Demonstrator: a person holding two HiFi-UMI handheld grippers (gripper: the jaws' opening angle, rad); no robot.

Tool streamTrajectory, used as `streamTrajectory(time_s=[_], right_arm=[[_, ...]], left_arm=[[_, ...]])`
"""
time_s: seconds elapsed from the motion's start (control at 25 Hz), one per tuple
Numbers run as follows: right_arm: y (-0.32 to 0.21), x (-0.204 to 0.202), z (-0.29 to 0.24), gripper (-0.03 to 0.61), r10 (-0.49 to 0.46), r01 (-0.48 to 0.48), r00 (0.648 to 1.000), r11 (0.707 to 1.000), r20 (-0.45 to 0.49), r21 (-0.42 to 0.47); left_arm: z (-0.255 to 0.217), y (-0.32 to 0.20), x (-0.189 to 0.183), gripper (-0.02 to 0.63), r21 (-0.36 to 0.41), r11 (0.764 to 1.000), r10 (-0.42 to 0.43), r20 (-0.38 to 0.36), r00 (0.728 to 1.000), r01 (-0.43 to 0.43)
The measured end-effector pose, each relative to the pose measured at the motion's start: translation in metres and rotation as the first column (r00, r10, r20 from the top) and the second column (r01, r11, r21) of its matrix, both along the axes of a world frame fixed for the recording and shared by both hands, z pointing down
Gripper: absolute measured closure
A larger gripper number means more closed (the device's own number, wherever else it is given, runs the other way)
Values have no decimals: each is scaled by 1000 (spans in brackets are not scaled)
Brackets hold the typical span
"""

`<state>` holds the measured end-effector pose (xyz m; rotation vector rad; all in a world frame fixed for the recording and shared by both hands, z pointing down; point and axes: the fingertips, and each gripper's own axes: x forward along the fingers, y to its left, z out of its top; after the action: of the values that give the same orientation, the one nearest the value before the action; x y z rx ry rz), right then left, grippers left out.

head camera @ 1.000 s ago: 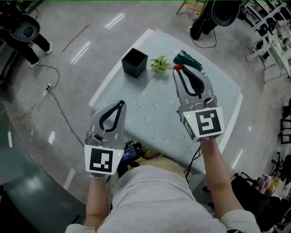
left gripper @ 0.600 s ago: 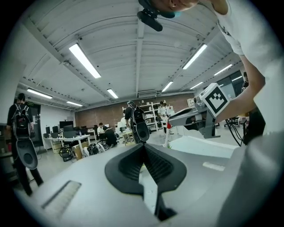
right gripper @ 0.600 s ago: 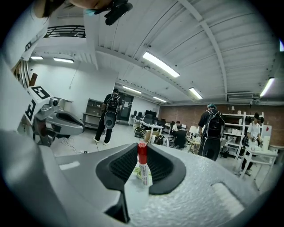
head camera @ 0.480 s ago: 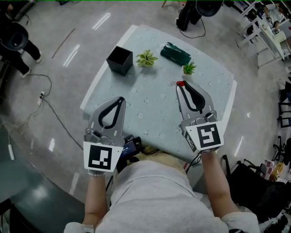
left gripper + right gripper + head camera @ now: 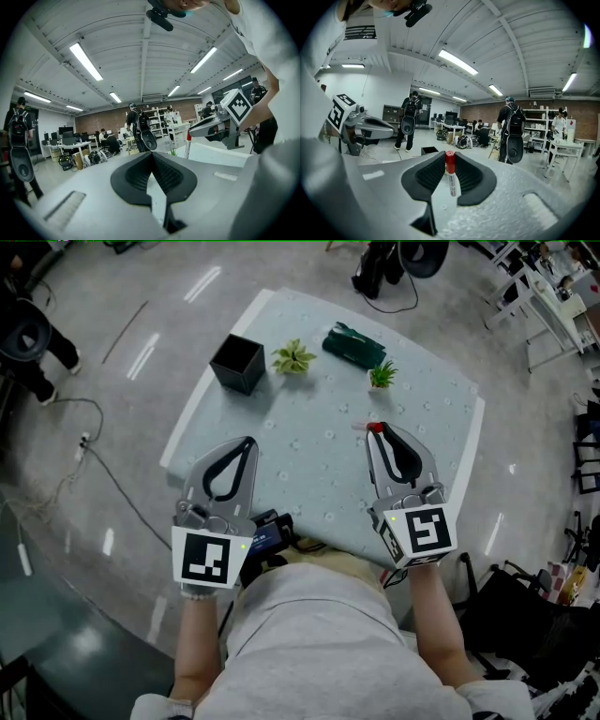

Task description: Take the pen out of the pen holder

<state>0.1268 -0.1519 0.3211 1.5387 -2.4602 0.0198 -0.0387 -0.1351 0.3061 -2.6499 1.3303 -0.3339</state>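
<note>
My right gripper (image 5: 374, 431) is shut on a white pen with a red cap (image 5: 372, 427), above the near right part of the pale table (image 5: 309, 465). In the right gripper view the pen (image 5: 451, 180) stands upright between the black pads (image 5: 431, 176), cap at the tips. The black square pen holder (image 5: 236, 363) stands at the table's far left corner, well away from the pen, and it shows small behind the jaws (image 5: 429, 150). My left gripper (image 5: 247, 443) is shut with nothing in it, over the table's near left edge (image 5: 151, 154).
A leafy plant (image 5: 294, 357), a dark green pouch (image 5: 353, 344) and a small potted plant (image 5: 381, 377) sit along the table's far side. Cables lie on the floor at the left (image 5: 89, 442). People with backpacks stand in the room beyond (image 5: 511, 133).
My right gripper has drawn back from the far side of the table toward my body with the pen in it, and sunk lower. The left gripper has shifted only slightly.
</note>
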Motion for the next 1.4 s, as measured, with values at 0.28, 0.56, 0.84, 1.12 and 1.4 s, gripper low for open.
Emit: streamTrajectory(time_s=[0.28, 0.56, 0.84, 1.12, 1.4], right_arm=[[7, 1, 3, 515, 7, -7, 1000, 1000, -3, -9], [5, -2, 3, 515, -5, 5, 1000, 1000, -12, -7], [4, -6, 2, 515, -15, 15, 1000, 1000, -15, -8], [5, -7, 0, 515, -15, 15, 1000, 1000, -14, -2], [4, -10, -1, 515, -19, 19, 1000, 1000, -22, -2]], left_arm=[[1, -1, 5, 603, 2, 1000, 8, 3, 1000, -8], [6, -2, 5, 603, -8, 1000, 6, 7, 1000, -6], [7, -3, 5, 603, -8, 1000, 4, 3, 1000, -4], [8, -2, 4, 603, -7, 1000, 6, 9, 1000, -6], [8, -3, 2, 603, -7, 1000, 8, 21, 1000, -7]])
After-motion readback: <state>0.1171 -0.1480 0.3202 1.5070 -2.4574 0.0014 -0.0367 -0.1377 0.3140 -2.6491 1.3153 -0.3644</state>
